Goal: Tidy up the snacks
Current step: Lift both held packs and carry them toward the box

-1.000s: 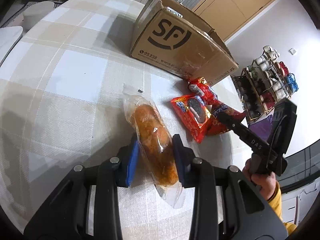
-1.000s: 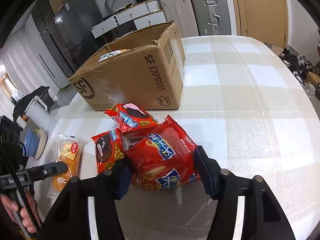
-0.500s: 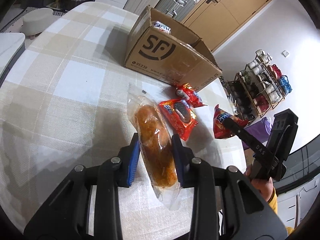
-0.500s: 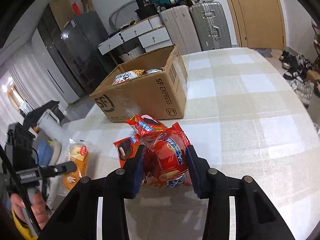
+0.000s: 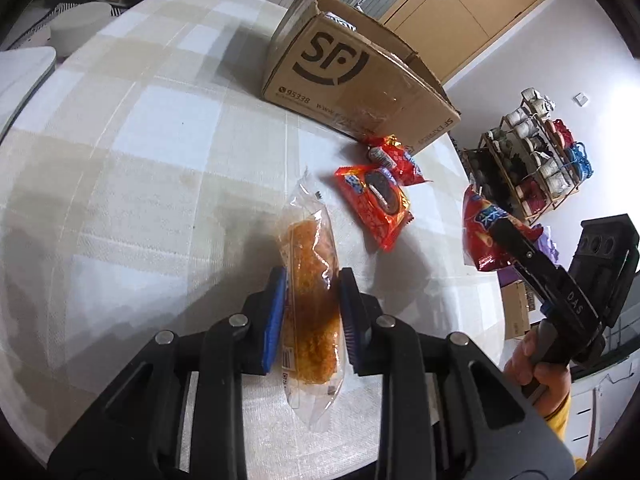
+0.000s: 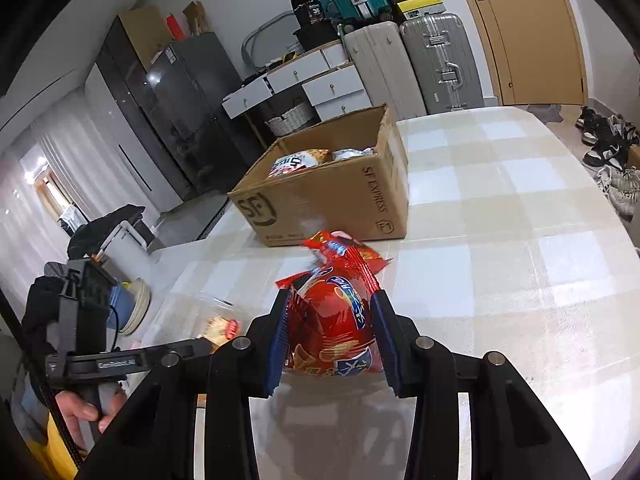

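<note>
1. Left wrist view: left gripper (image 5: 312,312) is clamping a clear-wrapped bread roll (image 5: 314,280) between its blue pads, jaws narrow and pressing the wrapper on both sides; the roll is reaching forward past the fingertips, its tail hanging back under them.
2. Right wrist view: right gripper (image 6: 330,332) is pinching a red snack bag (image 6: 336,328), which is bulging between the pads and riding clear of the checked tablecloth (image 6: 520,240).
3. Ahead of the right fingertips, an open SF Express cardboard box (image 6: 332,204) is sitting with several packets already inside; ahead of the left tongs it is showing its logo side (image 5: 340,76).
4. Between the left tongs and the box, two red Oreo packets (image 5: 376,208) are lying on the cloth, well apart from the roll; the farther one is just beside the box's corner.
5. Handling note, as judgement: both loads are soft, so grips should be kept firm without crushing. Each should be carried high enough to clear the box wall, then released over free space inside, one hand at a time so the tongs are not crowding each other.
6. Change against the earlier frames: the right jaws, then standing wide around the bag on the table, have been closing onto it and lifting it; the left jaws have been tightening on the roll; the box is appearing farther below the right camera.
</note>
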The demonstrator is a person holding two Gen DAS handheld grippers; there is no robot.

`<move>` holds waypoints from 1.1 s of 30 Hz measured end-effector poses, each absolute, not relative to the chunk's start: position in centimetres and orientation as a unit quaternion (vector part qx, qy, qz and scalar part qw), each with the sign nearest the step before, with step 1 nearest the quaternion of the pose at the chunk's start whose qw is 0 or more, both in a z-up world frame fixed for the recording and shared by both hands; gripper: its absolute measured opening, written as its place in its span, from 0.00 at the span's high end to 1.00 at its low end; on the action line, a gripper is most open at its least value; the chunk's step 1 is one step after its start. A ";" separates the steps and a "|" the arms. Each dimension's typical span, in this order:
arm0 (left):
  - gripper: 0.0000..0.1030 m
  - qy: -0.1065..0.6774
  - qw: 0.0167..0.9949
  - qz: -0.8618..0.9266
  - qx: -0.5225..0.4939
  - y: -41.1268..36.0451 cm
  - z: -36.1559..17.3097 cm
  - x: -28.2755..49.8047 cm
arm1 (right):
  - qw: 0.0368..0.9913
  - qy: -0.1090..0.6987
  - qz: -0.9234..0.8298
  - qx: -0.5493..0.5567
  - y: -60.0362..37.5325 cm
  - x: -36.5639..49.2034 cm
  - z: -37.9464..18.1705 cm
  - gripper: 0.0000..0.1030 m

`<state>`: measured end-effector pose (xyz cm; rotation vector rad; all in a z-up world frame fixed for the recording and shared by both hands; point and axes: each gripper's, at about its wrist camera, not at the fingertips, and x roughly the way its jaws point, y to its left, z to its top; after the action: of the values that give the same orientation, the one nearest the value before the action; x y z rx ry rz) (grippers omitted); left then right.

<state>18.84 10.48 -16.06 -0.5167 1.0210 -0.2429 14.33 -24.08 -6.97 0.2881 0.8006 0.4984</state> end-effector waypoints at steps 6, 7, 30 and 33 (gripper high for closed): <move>0.79 0.476 0.837 -0.113 -0.247 10.9 -15.9 18.5 | 0.878 0.377 0.259 0.143 -23.2 13.5 -6.4 0.62; 0.79 0.473 0.838 -0.116 -0.245 10.8 -15.7 18.6 | 0.877 0.376 0.264 0.140 -22.9 13.3 -6.3 0.62; 0.79 0.338 0.924 -0.117 -0.137 8.7 -3.3 15.5 | 0.900 0.292 0.297 0.130 -21.9 12.2 3.0 0.62; 0.79 0.321 0.931 -0.122 -0.126 8.2 -1.5 15.1 | 0.902 0.280 0.303 0.126 -21.8 12.3 4.6 0.62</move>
<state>15.08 8.23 -1.48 -0.2570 0.6580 -0.2506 12.27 -21.84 4.64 0.2604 0.5800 0.6276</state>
